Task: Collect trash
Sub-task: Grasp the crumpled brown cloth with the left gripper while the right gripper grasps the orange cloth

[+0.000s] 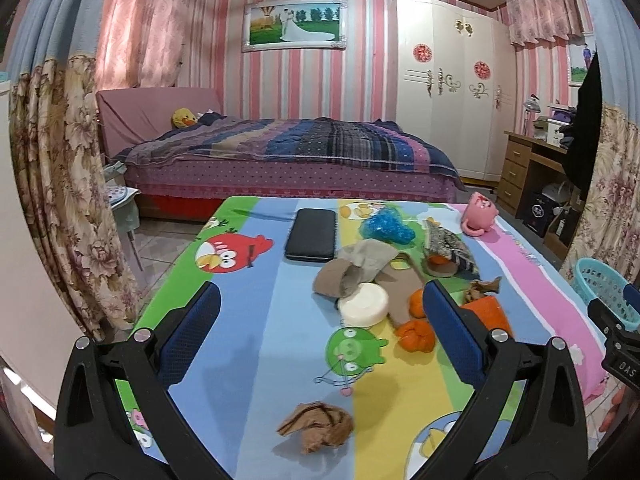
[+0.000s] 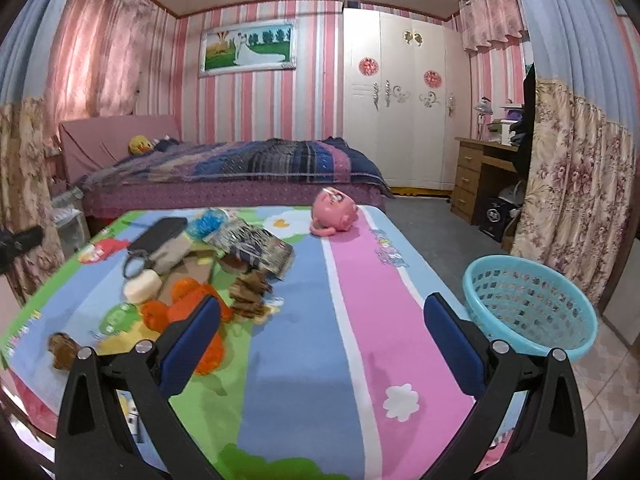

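A table with a bright cartoon cloth (image 1: 256, 320) (image 2: 304, 360) carries scattered trash. A crumpled brown paper (image 1: 316, 426) (image 2: 62, 350) lies nearest my left gripper (image 1: 320, 320), which is open above the cloth with nothing between its fingers. Orange peels (image 1: 416, 334) (image 2: 188, 312), a white round lid (image 1: 364, 304) (image 2: 142, 286), brown cardboard scraps (image 1: 360, 268), a blue plastic wrapper (image 1: 386, 228) (image 2: 208, 222) and a foil snack packet (image 1: 448, 246) (image 2: 256, 248) sit mid-table. My right gripper (image 2: 322, 332) is open over bare cloth. A light blue basket (image 2: 528, 304) (image 1: 608, 296) stands off the table's right edge.
A black phone (image 1: 311, 234) (image 2: 158, 234) and a pink pig toy (image 1: 478, 214) (image 2: 334, 212) lie toward the far side of the table. Beyond are a bed (image 1: 288, 156), a white wardrobe (image 1: 448, 80), a wooden desk (image 1: 528, 168) and floral curtains (image 1: 60, 184) on both sides.
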Available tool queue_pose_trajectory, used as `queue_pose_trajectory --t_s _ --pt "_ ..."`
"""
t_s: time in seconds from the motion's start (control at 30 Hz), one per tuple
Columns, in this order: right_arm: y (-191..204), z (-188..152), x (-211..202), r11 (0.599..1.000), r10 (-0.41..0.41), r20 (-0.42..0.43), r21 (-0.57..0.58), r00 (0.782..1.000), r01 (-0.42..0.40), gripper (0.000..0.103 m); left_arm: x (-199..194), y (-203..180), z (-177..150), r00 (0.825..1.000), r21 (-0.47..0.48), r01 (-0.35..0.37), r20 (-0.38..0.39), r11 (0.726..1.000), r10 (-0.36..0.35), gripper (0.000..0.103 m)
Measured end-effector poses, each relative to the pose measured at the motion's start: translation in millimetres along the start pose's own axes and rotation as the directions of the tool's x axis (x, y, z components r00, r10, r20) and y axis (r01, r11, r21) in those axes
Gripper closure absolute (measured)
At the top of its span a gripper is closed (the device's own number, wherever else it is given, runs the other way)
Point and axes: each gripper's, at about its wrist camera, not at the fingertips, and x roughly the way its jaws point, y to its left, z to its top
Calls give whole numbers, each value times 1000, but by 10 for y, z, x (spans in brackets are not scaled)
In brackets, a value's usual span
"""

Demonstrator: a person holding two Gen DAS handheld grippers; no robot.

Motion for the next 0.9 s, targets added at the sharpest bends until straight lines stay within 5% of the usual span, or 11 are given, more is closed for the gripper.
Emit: queue_pose_trajectory --t_s 0.3,0.7,0.9 --pt "-72 -109 143 999 21 -46 38 999 -20 4 78 289 -141 999 -53 -23 -43 998 20 5" --pt "-193 -210 250 988 33 -25 153 999 -28 4 138 87 -584 996 -29 -4 -93 1000 1 5" --pt "-120 -194 257 994 8 0 109 1000 -7 4 251 42 -777 991 -20 10 -134 1000 -13 5"
